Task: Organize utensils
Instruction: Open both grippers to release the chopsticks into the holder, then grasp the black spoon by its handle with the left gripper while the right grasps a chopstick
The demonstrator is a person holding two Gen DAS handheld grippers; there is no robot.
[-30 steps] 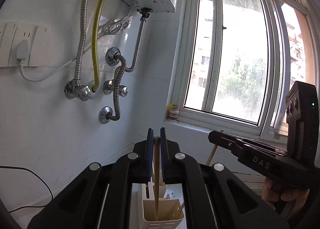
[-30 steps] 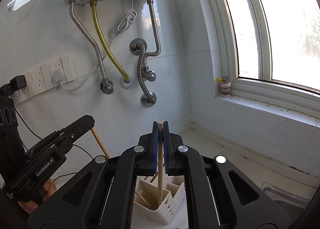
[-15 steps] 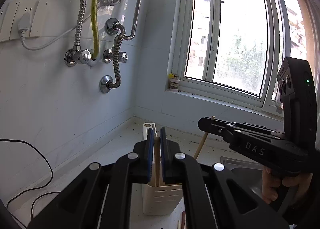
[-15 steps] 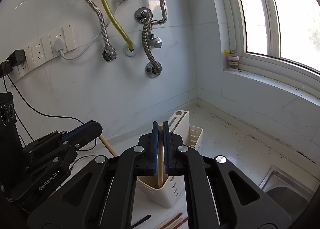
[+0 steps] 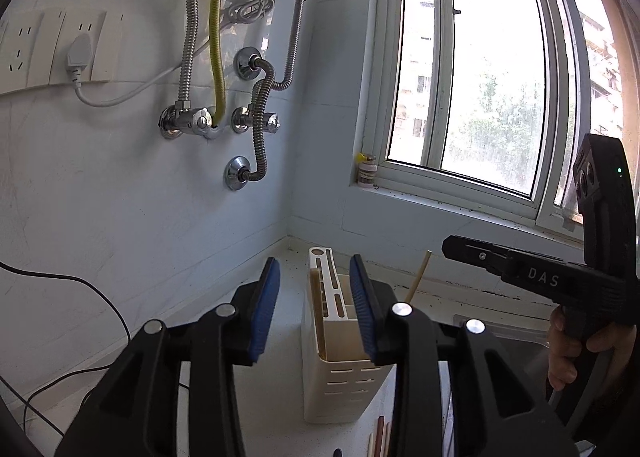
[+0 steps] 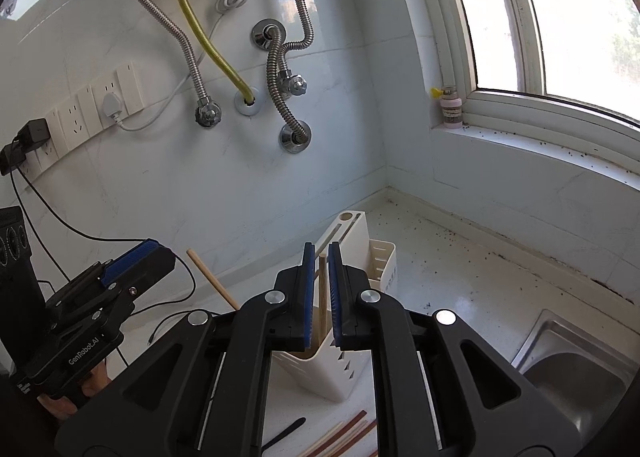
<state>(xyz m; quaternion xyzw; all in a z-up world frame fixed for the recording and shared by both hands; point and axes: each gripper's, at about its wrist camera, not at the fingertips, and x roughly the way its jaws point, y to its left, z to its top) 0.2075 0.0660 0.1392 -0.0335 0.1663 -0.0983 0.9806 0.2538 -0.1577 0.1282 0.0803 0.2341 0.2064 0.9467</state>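
Chopsticks going into the holder, one per hand. My left gripper (image 5: 314, 307) is opening now, its blue pads clear of everything, and the pale chopstick (image 5: 317, 289) it was over stands loose in the cream utensil holder (image 5: 340, 373) directly ahead between the fingers. From the right wrist view that stick (image 6: 212, 277) leans out to the left of my right fingers, just beside the left gripper's blue-padded tip. My right gripper (image 6: 320, 297) is clenched on a second chopstick (image 6: 321, 301), upright between the pads with its lower end running down toward the holder's front compartment (image 6: 304, 357); whether the tip has reached the bottom I cannot tell. I would let this one sink straight down, keep it vertical so it does not catch the rim, and only then ease the pads apart. I want the left fingers lifted away without brushing the leaning stick. The holder (image 6: 360, 269) has a slotted tall back section and a small side basket; I see nothing in those. Below my right fingers, more chopsticks (image 6: 340, 437) and a dark utensil (image 6: 284, 433) lie on the counter (image 6: 460, 289), waiting to go in. The sink (image 6: 576, 373) sits off to the right.
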